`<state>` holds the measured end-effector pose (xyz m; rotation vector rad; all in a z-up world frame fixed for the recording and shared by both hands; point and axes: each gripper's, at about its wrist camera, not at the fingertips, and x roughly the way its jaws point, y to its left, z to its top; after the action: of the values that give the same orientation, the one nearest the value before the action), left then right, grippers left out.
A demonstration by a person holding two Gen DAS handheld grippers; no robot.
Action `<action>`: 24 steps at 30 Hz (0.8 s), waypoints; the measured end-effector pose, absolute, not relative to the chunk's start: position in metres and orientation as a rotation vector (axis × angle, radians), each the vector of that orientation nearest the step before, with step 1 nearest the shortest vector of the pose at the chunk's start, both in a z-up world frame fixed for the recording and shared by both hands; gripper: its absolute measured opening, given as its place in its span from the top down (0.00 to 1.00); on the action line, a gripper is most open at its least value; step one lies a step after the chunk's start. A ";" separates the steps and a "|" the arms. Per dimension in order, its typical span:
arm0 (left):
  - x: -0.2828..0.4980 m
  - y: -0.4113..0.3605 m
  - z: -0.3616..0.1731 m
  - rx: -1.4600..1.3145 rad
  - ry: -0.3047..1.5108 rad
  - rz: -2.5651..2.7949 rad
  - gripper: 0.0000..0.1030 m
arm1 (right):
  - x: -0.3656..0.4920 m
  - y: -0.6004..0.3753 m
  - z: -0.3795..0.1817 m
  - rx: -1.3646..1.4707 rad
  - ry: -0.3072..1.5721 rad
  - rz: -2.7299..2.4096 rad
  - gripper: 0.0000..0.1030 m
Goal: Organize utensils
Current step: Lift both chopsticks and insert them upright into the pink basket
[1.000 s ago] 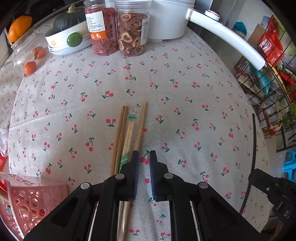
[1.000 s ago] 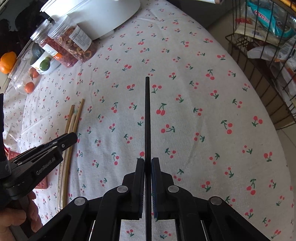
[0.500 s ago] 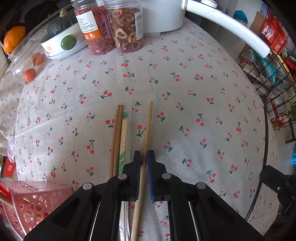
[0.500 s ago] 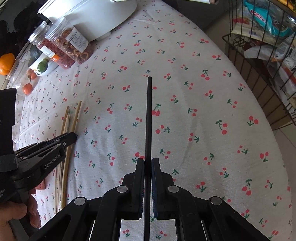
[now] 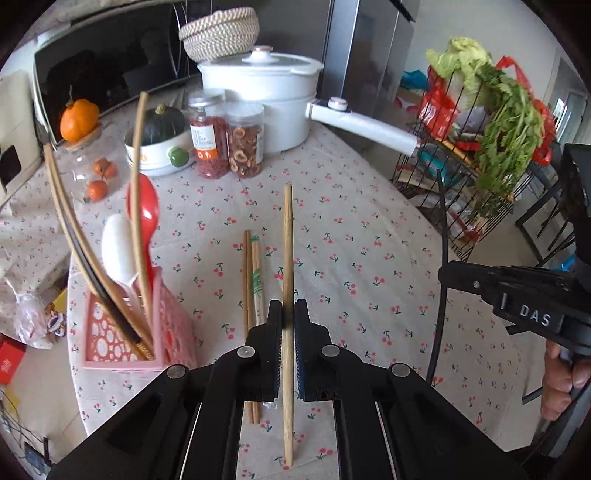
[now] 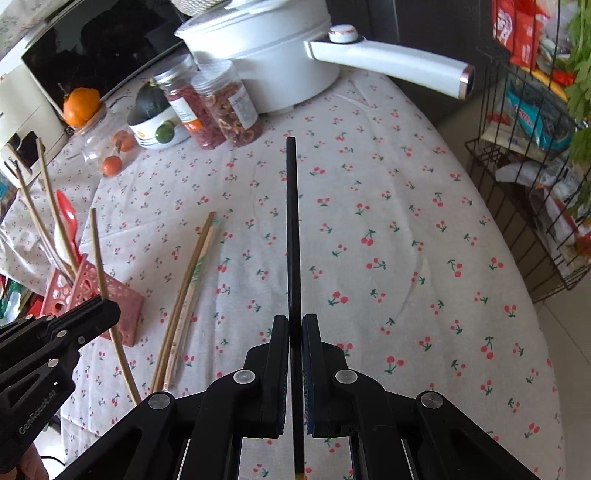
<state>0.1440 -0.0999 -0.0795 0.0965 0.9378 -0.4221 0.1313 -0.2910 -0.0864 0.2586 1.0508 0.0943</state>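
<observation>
A wooden chopstick (image 5: 287,266) is clamped between the closed jaws of the left gripper (image 5: 287,314), raised clear of the cherry-print tablecloth (image 5: 369,258) and pointing forward. In the right wrist view the same stick (image 6: 107,295) slants up past the left gripper (image 6: 85,317), crossing in front of the pink basket. The right gripper (image 6: 294,325) is closed on a black chopstick (image 6: 292,221), also held above the cloth.

Three more wooden chopsticks (image 5: 253,280) lie side by side on the cloth just left of the lifted one, one bearing a green printed mark. Further left stands a pink perforated basket (image 5: 110,339) holding a red spoon (image 5: 144,206), a white spoon (image 5: 118,251) and several long chopsticks leaning out of it. Behind are two jars of dried fruit (image 5: 229,140), a white pot (image 5: 269,99) with a long handle, a bowl with a dark squash (image 5: 162,122) and a wire rack (image 5: 461,177) of groceries to the right.

Half a second ago the wooden chopstick lay low over the cloth beside the others; it is now lifted, and the left camera has tilted up to take in the basket and the far end of the table. The black chopstick remains in the right gripper as before.

Only the left wrist view shows the spoons plainly, the woven basket (image 5: 221,33) behind the pot, and the right gripper (image 5: 517,295) with the person's fingers.
</observation>
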 end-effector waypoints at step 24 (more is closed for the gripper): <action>0.103 0.057 0.045 -0.122 0.413 -0.244 0.94 | 0.113 -0.217 0.007 0.145 0.737 0.176 0.97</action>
<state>0.1031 0.0568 0.0451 -0.1222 0.4135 -0.2439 0.1130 -0.2172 0.0065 0.1447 0.7371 0.1762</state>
